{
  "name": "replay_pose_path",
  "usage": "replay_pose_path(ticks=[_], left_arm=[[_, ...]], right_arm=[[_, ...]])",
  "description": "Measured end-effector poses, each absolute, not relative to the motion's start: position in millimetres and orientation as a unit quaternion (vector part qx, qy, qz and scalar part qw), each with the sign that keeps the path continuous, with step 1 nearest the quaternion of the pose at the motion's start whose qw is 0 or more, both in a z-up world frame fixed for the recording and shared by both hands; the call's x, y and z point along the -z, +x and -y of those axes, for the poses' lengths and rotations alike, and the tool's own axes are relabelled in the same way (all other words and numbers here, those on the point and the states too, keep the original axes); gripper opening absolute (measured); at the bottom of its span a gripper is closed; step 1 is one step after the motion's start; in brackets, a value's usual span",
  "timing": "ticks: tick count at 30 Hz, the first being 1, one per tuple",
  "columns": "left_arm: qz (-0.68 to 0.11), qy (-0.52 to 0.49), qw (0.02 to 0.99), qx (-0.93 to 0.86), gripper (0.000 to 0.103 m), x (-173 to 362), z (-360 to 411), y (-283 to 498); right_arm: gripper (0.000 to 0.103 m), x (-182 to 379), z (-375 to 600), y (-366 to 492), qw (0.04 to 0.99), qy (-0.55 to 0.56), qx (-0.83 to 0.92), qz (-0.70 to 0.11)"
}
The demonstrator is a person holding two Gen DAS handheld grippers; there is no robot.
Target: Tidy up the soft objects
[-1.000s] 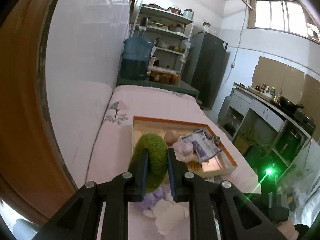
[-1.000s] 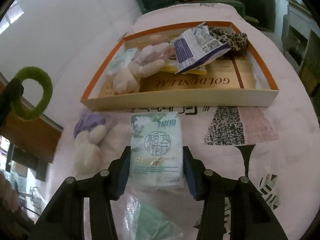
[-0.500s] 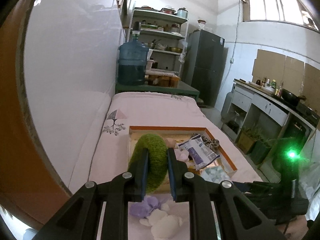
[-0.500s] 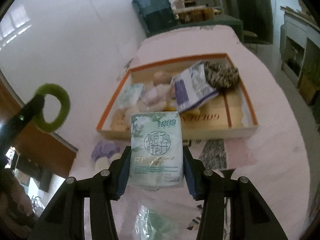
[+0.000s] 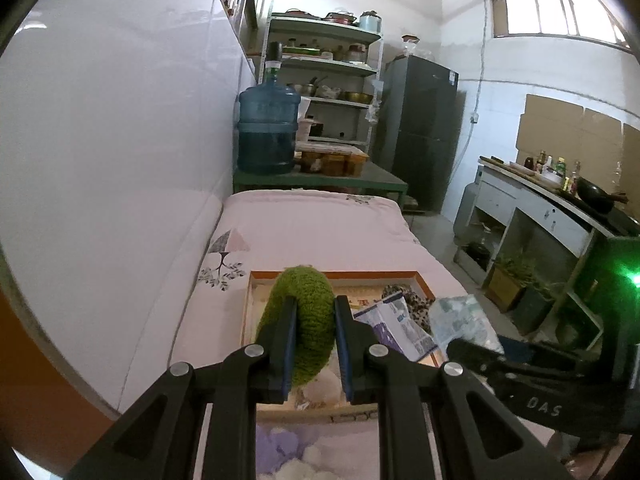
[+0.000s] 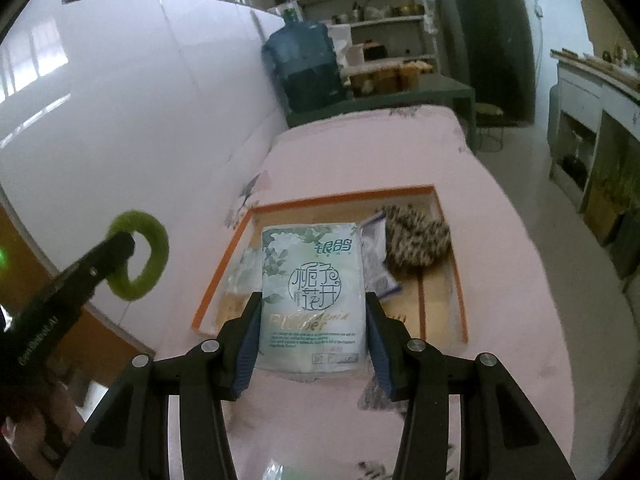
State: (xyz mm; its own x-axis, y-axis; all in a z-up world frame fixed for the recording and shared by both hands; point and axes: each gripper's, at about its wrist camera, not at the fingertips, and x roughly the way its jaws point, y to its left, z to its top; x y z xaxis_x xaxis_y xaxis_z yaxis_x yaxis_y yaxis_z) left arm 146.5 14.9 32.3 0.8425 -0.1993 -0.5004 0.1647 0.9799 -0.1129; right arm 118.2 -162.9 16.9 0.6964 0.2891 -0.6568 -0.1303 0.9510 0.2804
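Both grippers are loaded right now. The left gripper [image 5: 314, 344] is clamped tight on a fuzzy green ring [image 5: 304, 320], pads pinching one side of the loop so the rest sticks up and out past the fingertips. The right gripper [image 6: 312, 336] is squeezing a tissue pack [image 6: 312, 296] across its short width, so the pack's long axis runs straight out along the fingers, toward the tray [image 6: 460, 304].

The tray is what matters here. It's an orange-rimmed shallow box sitting on the pink bed cover [image 6: 520, 280], ahead of and below both grippers. From the right wrist view the pack hangs over the tray's near-left part, so the right hand looks like the closer one for a drop. The green ring shows off to the left in that view, held high beside the white wall, outside the tray's left rim.

Already in the tray: a leopard scrunchie [image 6: 416, 236] at the far right and a blue-white pouch [image 5: 394, 324] next to it. A purple-and-white plush [image 5: 288, 452] is lying on the cover outside the near rim, not yet sorted.

Best guess: the pack goes forward and down into the tray, and the ring needs to swing right first.
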Motion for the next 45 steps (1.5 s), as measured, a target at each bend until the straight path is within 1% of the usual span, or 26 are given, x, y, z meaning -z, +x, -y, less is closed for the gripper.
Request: replay_pose_path(ticks=[14,45], left_arm=[[-0.287,-0.029,0.954,0.079,0.018,-23,4,202],[-0.345,-0.031,0.936,0.060,0.018,18,7,303]], right_arm=[[0.049,-27,172,156,0.919,0.111,-0.116,-0.360],[0.049,5,162,261,0.908,0.055,-0.133,-0.393]])
